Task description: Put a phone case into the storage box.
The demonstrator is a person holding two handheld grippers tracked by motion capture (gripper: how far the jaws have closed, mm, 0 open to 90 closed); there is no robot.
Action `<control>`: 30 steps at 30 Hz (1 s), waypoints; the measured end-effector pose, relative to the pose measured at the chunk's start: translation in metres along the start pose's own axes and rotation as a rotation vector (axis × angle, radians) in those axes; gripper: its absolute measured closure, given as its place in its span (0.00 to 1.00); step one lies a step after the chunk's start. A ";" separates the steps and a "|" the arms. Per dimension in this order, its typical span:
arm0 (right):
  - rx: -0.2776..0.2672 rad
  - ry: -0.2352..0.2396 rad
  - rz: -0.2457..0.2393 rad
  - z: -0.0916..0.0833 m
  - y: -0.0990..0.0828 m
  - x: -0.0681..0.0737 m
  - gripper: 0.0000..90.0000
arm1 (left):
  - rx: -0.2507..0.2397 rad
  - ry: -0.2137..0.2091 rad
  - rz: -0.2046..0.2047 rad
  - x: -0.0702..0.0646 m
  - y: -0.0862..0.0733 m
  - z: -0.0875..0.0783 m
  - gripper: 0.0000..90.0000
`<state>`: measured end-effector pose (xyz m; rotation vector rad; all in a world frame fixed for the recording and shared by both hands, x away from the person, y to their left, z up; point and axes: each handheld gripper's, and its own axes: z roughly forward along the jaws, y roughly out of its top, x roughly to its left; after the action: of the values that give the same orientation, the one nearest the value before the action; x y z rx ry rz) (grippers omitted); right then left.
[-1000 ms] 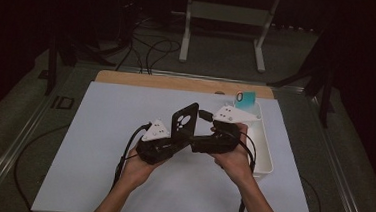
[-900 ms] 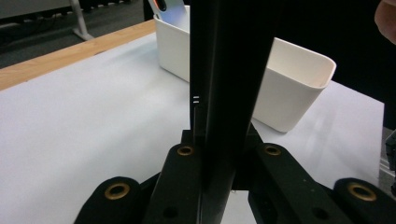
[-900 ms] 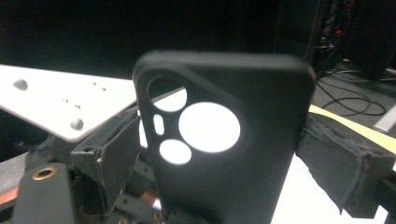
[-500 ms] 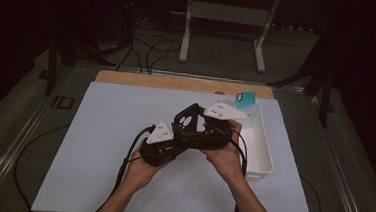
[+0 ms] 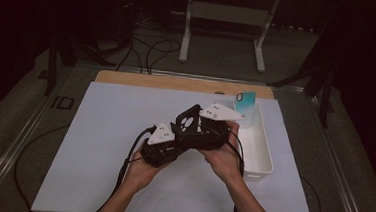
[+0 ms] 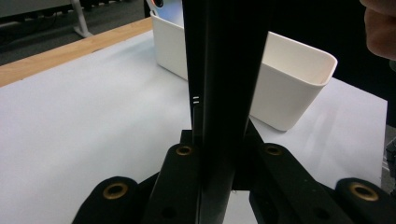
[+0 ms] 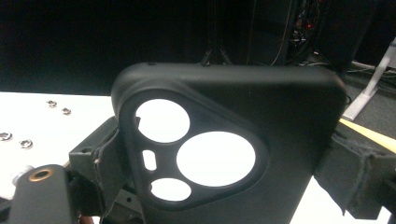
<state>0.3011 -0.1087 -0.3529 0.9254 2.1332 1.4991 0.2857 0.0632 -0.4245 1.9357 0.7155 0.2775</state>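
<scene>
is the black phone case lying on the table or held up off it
Held up. The black phone case stands on edge between the left gripper fingers, above the white mat.

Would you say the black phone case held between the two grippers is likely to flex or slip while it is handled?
The black phone case is a thin shell with large camera cut-outs, so it probably bends somewhat and weighs little. Its matte surface looks grippy, so slipping seems unlikely. Seen edge-on between the left gripper jaws, it stays straight, which suggests some stiffness.

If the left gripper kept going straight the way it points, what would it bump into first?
Probably the white plastic bin: past the thin black phone case clamped in the left gripper, it lies nearly dead ahead, though depth is unclear.
</scene>
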 end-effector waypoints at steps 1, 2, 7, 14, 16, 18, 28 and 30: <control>0.000 0.000 0.000 0.000 0.000 0.000 0.15 | 0.000 0.000 0.000 0.000 0.000 0.000 0.91; 0.001 0.001 0.005 0.000 0.000 0.000 0.15 | -0.009 -0.003 -0.005 0.001 0.001 -0.001 0.91; 0.005 0.003 0.012 0.002 -0.002 -0.003 0.15 | -0.030 -0.007 -0.009 0.004 0.001 -0.007 0.59; 0.014 0.009 0.007 0.003 -0.003 -0.005 0.15 | -0.061 0.102 0.000 0.005 -0.003 -0.017 0.14; 0.017 0.007 0.010 0.003 -0.003 -0.005 0.15 | -0.071 0.110 -0.005 0.007 -0.005 -0.021 0.09; 0.017 0.011 0.013 0.003 -0.003 -0.006 0.15 | -0.076 0.118 0.000 0.010 -0.007 -0.024 0.06; 0.023 0.002 0.019 0.005 -0.005 -0.009 0.15 | -0.150 0.193 -0.005 0.024 -0.016 -0.048 0.00; 0.022 0.000 0.021 0.005 -0.006 -0.010 0.15 | -0.158 0.212 -0.002 0.027 -0.019 -0.052 0.00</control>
<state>0.3093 -0.1135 -0.3604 0.9588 2.1503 1.4879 0.2749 0.1239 -0.4198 1.7718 0.8090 0.5279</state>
